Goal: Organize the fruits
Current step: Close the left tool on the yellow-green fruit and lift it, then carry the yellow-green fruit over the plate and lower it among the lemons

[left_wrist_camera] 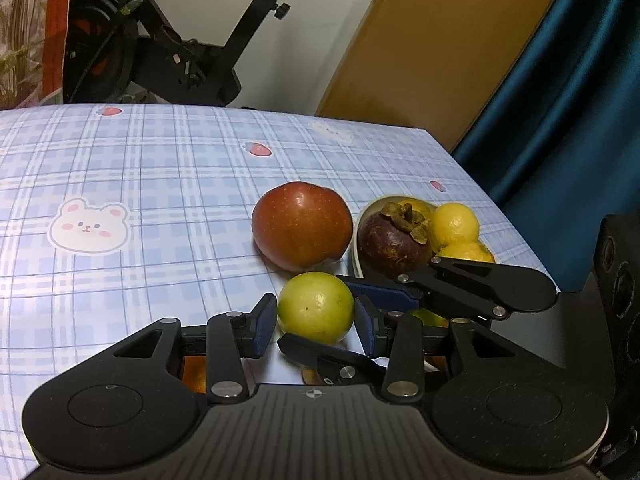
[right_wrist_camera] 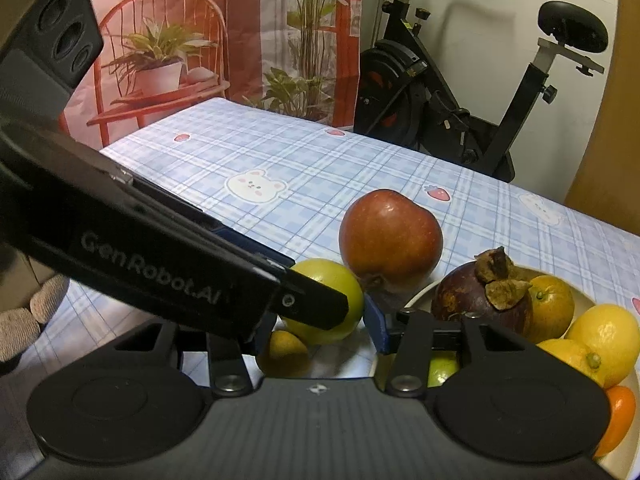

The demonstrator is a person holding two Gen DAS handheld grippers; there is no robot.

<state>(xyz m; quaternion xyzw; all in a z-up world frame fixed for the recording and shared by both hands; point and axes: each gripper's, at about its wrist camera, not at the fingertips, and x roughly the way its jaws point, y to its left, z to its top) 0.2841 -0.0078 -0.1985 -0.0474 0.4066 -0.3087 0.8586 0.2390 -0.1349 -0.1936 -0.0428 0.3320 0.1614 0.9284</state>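
Note:
A yellow-green citrus fruit (left_wrist_camera: 316, 307) sits on the checked tablecloth between the pads of my left gripper (left_wrist_camera: 316, 322); the pads flank it closely, and contact is unclear. My right gripper (right_wrist_camera: 320, 326) also straddles this fruit (right_wrist_camera: 334, 280) with its jaws apart, and its fingers cross under the left one (left_wrist_camera: 400, 296). A red apple (left_wrist_camera: 302, 226) lies just beyond. A white bowl (left_wrist_camera: 356, 256) to the right holds a purple mangosteen (left_wrist_camera: 394, 240), lemons (left_wrist_camera: 456, 224) and oranges (right_wrist_camera: 552, 298).
A small yellow fruit (right_wrist_camera: 286, 352) lies on the cloth below the right gripper. The table's right edge (left_wrist_camera: 500, 200) is near the bowl. An exercise bike (left_wrist_camera: 172, 52) stands behind the table, with a blue curtain (left_wrist_camera: 560, 100) at right.

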